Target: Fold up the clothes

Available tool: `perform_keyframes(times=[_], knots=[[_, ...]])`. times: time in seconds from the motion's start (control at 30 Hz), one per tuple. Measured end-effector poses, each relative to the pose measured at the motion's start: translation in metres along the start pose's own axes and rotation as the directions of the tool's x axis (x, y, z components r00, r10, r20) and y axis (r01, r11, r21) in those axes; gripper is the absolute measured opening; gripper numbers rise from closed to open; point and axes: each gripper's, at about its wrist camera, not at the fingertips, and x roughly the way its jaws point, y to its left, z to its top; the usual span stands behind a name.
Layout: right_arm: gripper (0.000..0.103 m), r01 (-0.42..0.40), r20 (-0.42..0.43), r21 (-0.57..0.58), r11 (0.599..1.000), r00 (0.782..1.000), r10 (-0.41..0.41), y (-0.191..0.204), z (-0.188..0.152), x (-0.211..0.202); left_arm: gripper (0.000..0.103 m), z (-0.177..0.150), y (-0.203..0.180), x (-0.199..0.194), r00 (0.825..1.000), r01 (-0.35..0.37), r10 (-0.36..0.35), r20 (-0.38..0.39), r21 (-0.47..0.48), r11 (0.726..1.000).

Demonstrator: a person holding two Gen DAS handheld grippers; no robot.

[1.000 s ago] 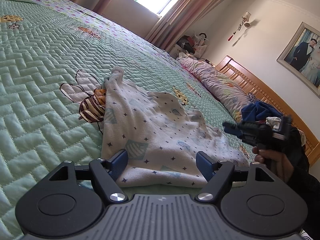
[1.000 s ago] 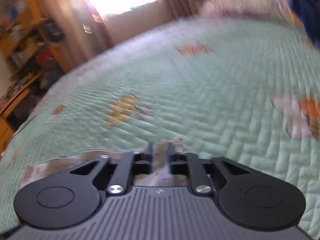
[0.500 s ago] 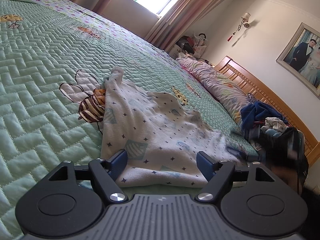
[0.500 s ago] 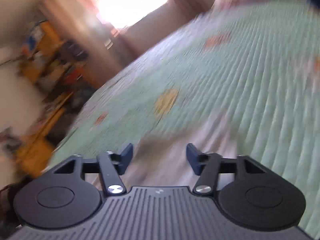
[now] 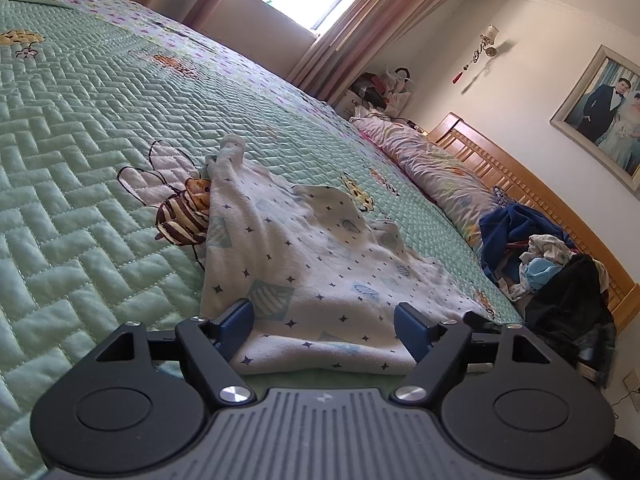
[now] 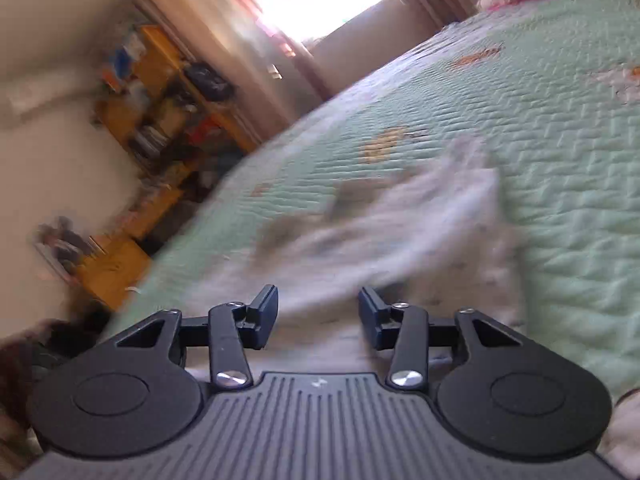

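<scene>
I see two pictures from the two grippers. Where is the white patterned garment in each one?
Left wrist view: the white garment lies spread across the centre, reaching down between the left gripper's fingers.
Right wrist view: the garment is blurred, centre to right, just beyond the right gripper.
Shared landmark: the green quilted bedspread.

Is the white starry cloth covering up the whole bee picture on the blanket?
No, the white starry cloth hides only the bee's one edge; its striped body and wings still show on the green blanket.

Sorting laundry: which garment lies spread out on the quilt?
The white star-print garment by the left tongs; the other clothes sit heaped at the headboard.
</scene>
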Motion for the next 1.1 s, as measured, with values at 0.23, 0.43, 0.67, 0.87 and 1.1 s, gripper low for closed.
perform_keyframes(times=[0.23, 0.43, 0.67, 0.87, 1.1], knots=[[0.048, 0.102, 0.205, -0.106, 0.989, 0.976, -0.079, 0.016, 0.003, -0.027, 0.087, 0.005, -0.009, -0.024, 0.994, -0.034, 0.033, 0.107, 0.005, 0.999], [0.048, 0.075, 0.17, -0.108, 0.991, 0.984, -0.056, 0.01, -0.023, -0.004, 0.102, 0.051, -0.052, -0.015, 0.981, -0.007, -0.016, 0.192, 0.119, 0.993], [0.05, 0.034, 0.158, -0.04, 0.999, 0.987, -0.027, 0.026, -0.042, 0.001, 0.074, 0.09, 0.003, 0.111, 0.987, -0.145, 0.15, -0.06, 0.078, 0.986], [0.052, -0.013, 0.167, -0.007, 1.0, 0.986, 0.014, 0.024, -0.048, -0.003, 0.083, 0.131, 0.036, 0.066, 0.947, -0.321, 0.319, 0.045, 0.067, 0.945], [0.058, -0.035, 0.169, -0.018, 0.999, 0.985, 0.038, 0.029, -0.049, -0.004, 0.092, 0.089, -0.037, 0.017, 0.955, -0.289, 0.27, 0.121, 0.178, 0.941]])
